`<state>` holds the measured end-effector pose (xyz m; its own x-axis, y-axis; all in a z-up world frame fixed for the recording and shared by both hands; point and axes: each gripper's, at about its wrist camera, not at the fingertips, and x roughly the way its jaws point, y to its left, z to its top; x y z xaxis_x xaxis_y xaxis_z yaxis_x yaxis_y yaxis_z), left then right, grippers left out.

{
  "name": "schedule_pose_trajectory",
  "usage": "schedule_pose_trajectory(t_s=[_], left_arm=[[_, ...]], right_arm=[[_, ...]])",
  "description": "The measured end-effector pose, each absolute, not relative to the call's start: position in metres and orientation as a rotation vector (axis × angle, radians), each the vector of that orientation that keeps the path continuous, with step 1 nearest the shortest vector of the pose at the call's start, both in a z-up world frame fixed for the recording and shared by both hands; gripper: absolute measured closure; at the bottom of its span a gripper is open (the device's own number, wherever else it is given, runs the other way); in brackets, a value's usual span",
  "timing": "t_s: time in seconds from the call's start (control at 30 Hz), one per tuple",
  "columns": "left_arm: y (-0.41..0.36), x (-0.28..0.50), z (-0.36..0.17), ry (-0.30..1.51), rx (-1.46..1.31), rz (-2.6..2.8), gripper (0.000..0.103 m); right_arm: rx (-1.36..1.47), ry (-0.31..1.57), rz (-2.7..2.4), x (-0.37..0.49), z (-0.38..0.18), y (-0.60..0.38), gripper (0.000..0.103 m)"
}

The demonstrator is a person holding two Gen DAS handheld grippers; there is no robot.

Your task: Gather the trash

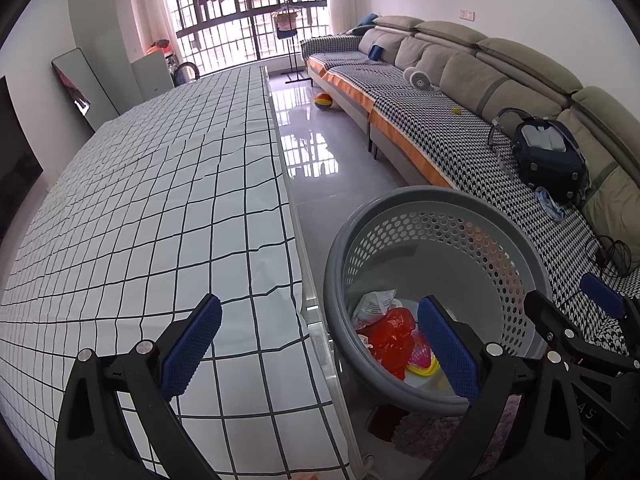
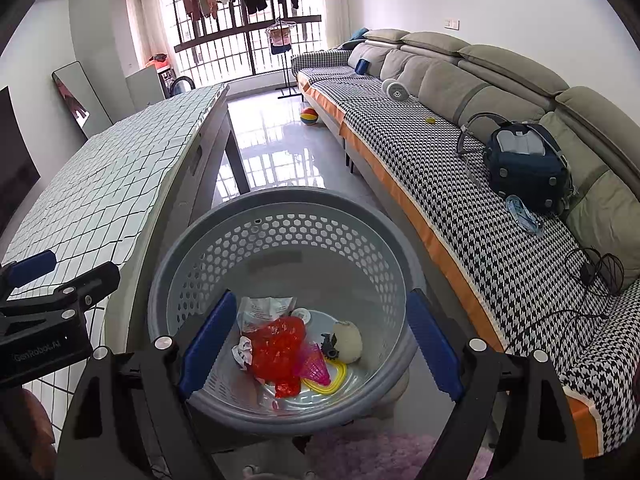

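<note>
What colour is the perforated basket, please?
Grey; the basket shows best in the right wrist view.

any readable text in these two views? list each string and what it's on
"GenRobot.AI": on the left gripper body, right wrist view.
"A S": partial lettering on the right gripper body, left wrist view; rest cut off.
Crumpled wrapper in the basket: print too small to read.

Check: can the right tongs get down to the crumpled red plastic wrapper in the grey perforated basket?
Probably yes. The right tongs are open and empty above the grey perforated basket, whose mouth is uncovered. The crumpled red plastic wrapper lies on top of the pile at the bottom, though the reach down is deep.
</note>
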<state>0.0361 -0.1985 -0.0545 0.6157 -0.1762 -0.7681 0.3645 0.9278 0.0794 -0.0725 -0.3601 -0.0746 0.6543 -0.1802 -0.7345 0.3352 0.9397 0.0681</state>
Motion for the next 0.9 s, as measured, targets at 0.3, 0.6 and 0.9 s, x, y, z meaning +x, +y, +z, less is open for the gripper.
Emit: schedule_pose_trajectory(t_s=[0.3,0.6,0.9], left_arm=[[-0.1976,0.0367,-0.0547,0.855,0.237,-0.313,0.006],[-0.1958,0.0363,-0.0544,0.851,0.238,-0.316,0.006],[-0.1944,0.0363,-0.0535,0.851,0.236,-0.316,0.006]], right_arm=[[0.206,0.804,-0.295,-0.0727,-0.0738,-0.3599,0.02],[0.206,0.805,-0.294,-0.0732,-0.0734,-0.3594,0.02],[0.205,0.805,-0.294,-0.0731,-0.0735,-0.359,0.02]])
